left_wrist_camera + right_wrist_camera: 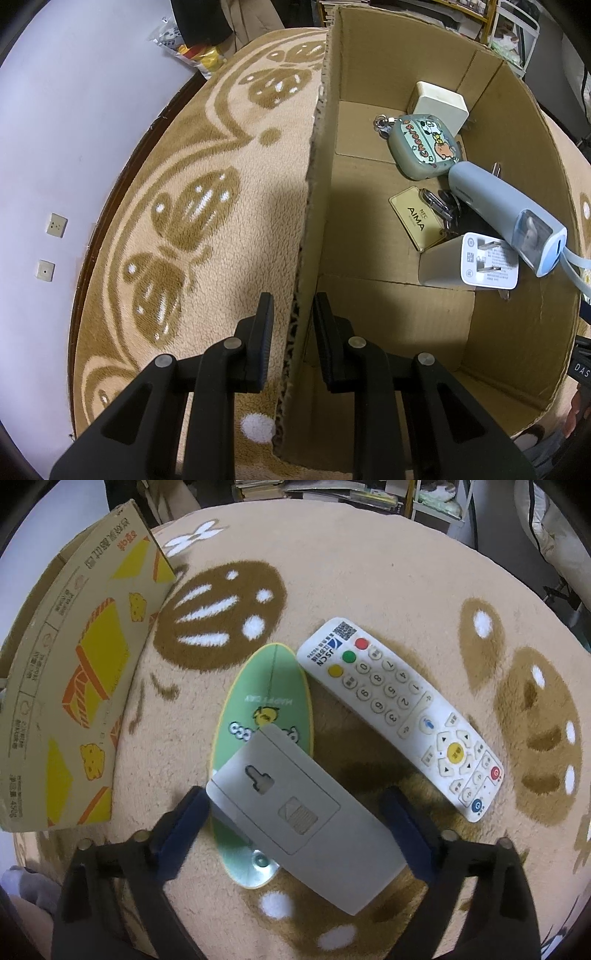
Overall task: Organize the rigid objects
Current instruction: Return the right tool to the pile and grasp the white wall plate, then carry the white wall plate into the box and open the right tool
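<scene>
A cardboard box point(517, 332) stands on the patterned carpet. My left gripper point(293, 317) straddles its near wall, one finger outside and one inside, closed down to a narrow gap on it. Inside lie a white charger point(439, 101), a cartoon-printed case point(424, 146), a blue power bank point(502, 210), a gold key tag point(417, 218) and a white plug adapter point(487, 264). My right gripper point(295, 830) is wide open around a grey flat device point(303, 823), which rests face down across a green oval item point(266, 694). A white remote point(402, 716) lies to the right.
The box's printed outer side point(74, 664) rises at the left of the right wrist view. The brown and beige carpet point(369, 572) stretches beyond the objects. A white wall point(74, 129) and a snack bag point(184, 48) border the carpet on the left.
</scene>
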The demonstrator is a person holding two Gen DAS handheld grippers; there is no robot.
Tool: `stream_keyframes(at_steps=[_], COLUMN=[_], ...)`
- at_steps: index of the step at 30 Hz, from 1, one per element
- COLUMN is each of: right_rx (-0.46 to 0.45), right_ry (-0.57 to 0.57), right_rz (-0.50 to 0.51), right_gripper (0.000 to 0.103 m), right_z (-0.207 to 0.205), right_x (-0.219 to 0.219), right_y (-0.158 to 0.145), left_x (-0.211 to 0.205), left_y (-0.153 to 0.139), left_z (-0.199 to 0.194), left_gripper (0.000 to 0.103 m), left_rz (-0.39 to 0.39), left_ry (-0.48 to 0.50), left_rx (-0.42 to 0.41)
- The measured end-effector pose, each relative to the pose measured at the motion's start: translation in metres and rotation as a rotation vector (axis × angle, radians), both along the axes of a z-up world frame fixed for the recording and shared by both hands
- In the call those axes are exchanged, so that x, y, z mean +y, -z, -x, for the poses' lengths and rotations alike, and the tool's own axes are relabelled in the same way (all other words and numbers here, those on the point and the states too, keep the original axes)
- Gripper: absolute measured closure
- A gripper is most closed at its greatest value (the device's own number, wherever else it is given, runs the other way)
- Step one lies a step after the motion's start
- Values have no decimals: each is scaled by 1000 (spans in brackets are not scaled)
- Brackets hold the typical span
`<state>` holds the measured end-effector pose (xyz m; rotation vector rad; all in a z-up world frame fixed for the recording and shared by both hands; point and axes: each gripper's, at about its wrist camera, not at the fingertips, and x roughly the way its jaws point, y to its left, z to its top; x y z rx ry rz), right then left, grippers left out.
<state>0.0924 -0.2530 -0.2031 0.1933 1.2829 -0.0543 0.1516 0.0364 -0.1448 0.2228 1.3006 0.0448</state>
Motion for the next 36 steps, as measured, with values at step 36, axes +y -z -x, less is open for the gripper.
stream_keyframes(at_steps=[36], right_rx=[-361], right_ry=[118], right_rz=[-63], right_gripper=[50], right_z=[-2], right_x=[4], right_y=[-60], left_x=[-7], left_y=[-3], left_z=[1], left_gripper=[81], left_rz=[-15], left_ry=[9], left_rx=[-6])
